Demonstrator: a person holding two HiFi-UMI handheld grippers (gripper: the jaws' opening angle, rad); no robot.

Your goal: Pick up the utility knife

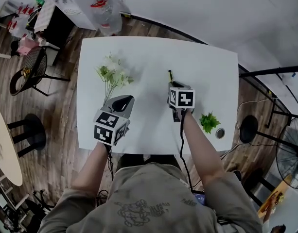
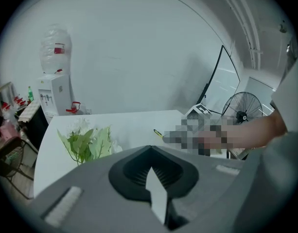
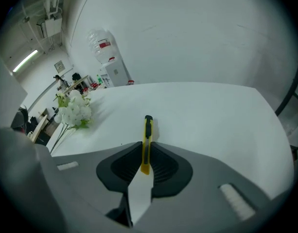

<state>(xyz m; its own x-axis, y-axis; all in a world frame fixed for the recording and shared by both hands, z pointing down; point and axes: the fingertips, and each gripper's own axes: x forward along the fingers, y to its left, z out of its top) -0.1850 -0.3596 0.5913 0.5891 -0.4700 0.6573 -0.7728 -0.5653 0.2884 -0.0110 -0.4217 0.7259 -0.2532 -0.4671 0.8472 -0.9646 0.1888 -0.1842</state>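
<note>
The utility knife (image 3: 147,139) is slim and yellow with a black slider. My right gripper (image 3: 146,160) is shut on its rear end, and the front half sticks out past the jaws over the white table (image 1: 207,67). In the head view the knife (image 1: 170,76) points away from me, ahead of the right gripper (image 1: 173,85), at mid table. I cannot tell whether it rests on the top or hangs just above it. My left gripper (image 1: 125,101) is shut with nothing in it, to the left near the flower stems; in its own view the left gripper (image 2: 151,171) faces the knife (image 2: 157,133).
A bunch of white flowers with green leaves (image 1: 112,74) lies at the table's left. A small green sprig (image 1: 208,122) and a round metal piece (image 1: 220,133) sit near the right front edge. A water dispenser (image 1: 106,11), chairs (image 1: 32,69) and a fan (image 1: 289,154) surround the table.
</note>
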